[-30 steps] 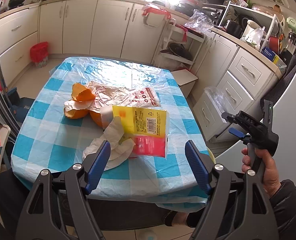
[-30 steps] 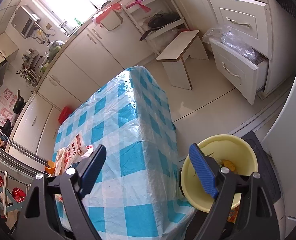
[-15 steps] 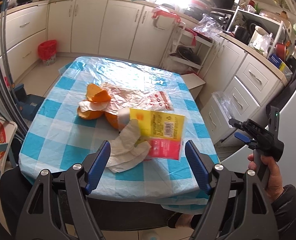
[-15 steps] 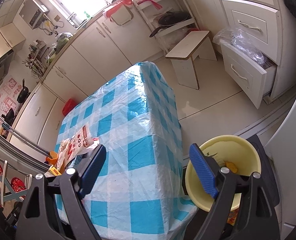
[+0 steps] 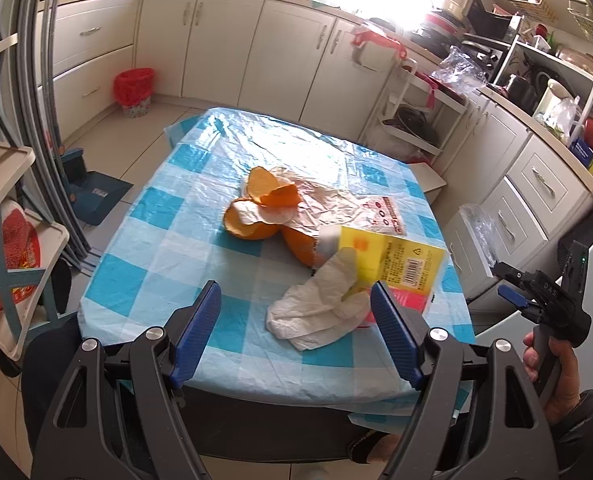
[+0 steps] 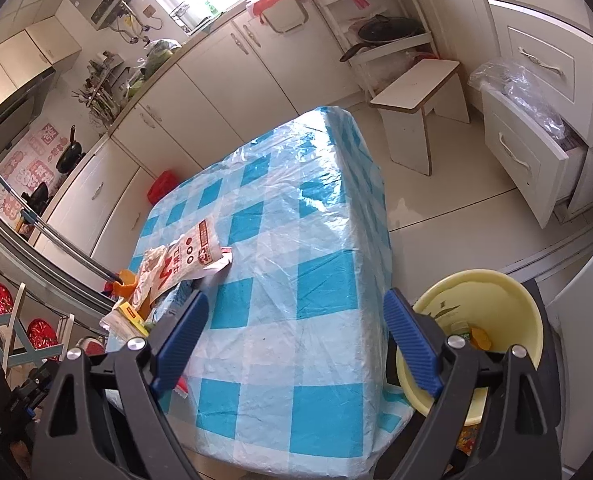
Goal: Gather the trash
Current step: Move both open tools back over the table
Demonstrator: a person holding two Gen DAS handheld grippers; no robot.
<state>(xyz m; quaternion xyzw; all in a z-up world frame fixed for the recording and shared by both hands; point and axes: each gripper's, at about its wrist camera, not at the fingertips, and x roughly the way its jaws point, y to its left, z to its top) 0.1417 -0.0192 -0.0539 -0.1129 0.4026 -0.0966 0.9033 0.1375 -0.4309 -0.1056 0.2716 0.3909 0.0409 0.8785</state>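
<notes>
Crumpled white glove (image 5: 320, 304) overlaps glossy yellow packet (image 5: 400, 262) beside curled orange peels (image 5: 262, 210).

In the left wrist view the trash pile, with the crumpled tissue (image 5: 320, 312) and yellow packet (image 5: 400, 264), now sits right of centre, near the right finger. The right gripper (image 6: 292, 340) jaws are opening, empty, over the table (image 6: 296, 280).

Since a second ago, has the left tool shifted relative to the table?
Yes. The left tool has moved leftward along the table's near edge: the white glove, earlier by its left finger, now lies by its right finger.
</notes>
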